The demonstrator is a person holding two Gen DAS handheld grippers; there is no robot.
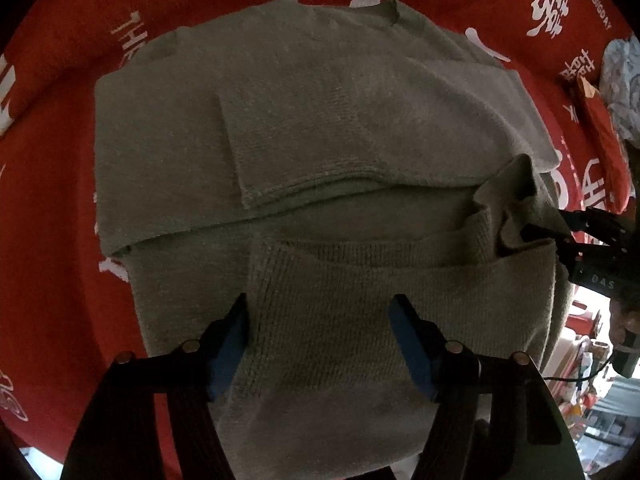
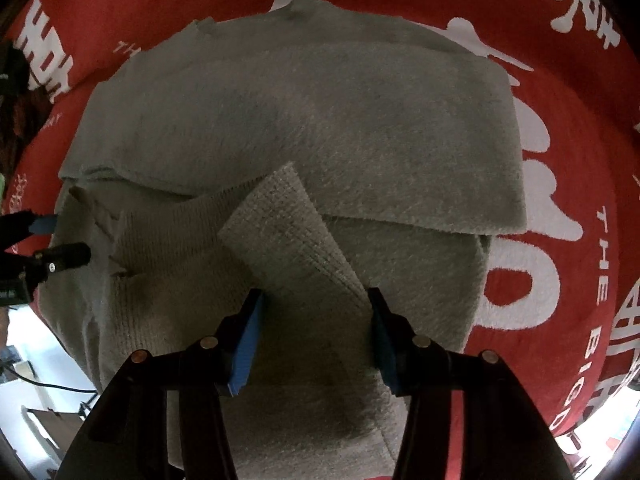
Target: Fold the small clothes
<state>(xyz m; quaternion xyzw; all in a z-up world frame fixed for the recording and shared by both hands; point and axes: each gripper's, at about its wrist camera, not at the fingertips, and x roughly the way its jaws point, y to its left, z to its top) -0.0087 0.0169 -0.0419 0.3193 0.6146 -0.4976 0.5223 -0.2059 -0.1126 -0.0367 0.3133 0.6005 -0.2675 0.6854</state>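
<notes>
Grey sweater (image 1: 304, 128) lies partly folded on the red cloth (image 1: 60, 184), hem fold outstanding; left tongs (image 1: 320, 340) and right tongs (image 2: 314, 334) both gape, gripping nothing.

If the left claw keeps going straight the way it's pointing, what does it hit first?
Most likely the ribbed hem of the grey-green sweater, which lies right between the left claw's open fingers. Depth is unclear; it may already touch.

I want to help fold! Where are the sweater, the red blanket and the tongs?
sweater (image 1: 320, 120): left wrist view, its folded body.
red blanket (image 2: 560, 80): right wrist view, printed cloth.
right tongs (image 2: 316, 300): right wrist view, between tips.
</notes>
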